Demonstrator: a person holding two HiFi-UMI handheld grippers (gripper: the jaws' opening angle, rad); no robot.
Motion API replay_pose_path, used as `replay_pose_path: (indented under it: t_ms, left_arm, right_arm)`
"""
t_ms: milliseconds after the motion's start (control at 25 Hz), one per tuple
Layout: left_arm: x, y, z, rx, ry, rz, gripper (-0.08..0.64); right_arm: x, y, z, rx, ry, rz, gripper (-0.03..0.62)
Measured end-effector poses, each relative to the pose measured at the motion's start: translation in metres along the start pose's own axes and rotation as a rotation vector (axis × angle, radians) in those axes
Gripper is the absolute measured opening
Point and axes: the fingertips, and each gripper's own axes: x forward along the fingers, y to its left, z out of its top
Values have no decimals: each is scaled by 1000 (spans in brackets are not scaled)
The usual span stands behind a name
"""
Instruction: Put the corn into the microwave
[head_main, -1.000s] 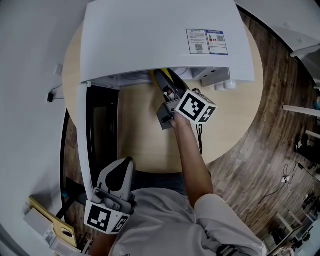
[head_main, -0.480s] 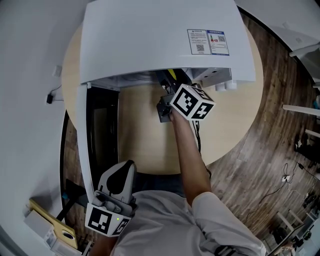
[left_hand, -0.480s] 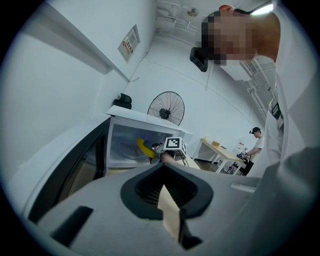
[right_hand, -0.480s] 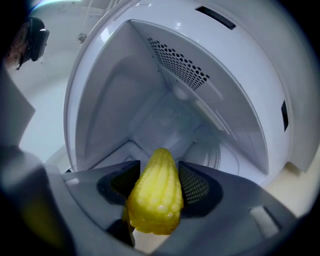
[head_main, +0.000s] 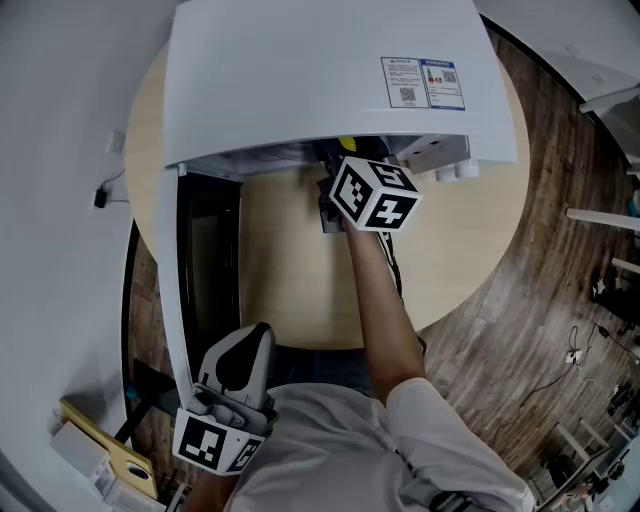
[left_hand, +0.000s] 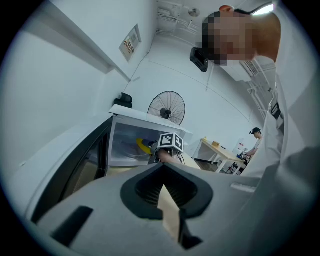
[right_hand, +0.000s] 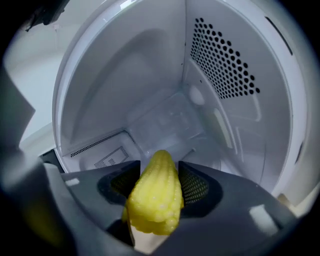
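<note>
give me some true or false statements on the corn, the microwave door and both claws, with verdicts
1. The right claw is closed on the corn. True.
2. The microwave has its door shut. False: the door stands swung open at the left side.
3. The corn lies loose on the cavity floor. False: it is held between the right claw's jaws, tip pointing into the cavity.
4. The left claw holds nothing. True.
</note>
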Motion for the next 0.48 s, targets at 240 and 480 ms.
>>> replay_pose_path:
  t_ms: [240, 480]
  left_arm:
    - [-2, 4, 1, -4, -6, 2, -9]
    - [-5, 7, -1, -7, -4, 7, -9]
  right_arm:
    - [11, 0, -3, -134, 35, -52, 254]
    - [19, 3, -7, -306, 69, -111, 253]
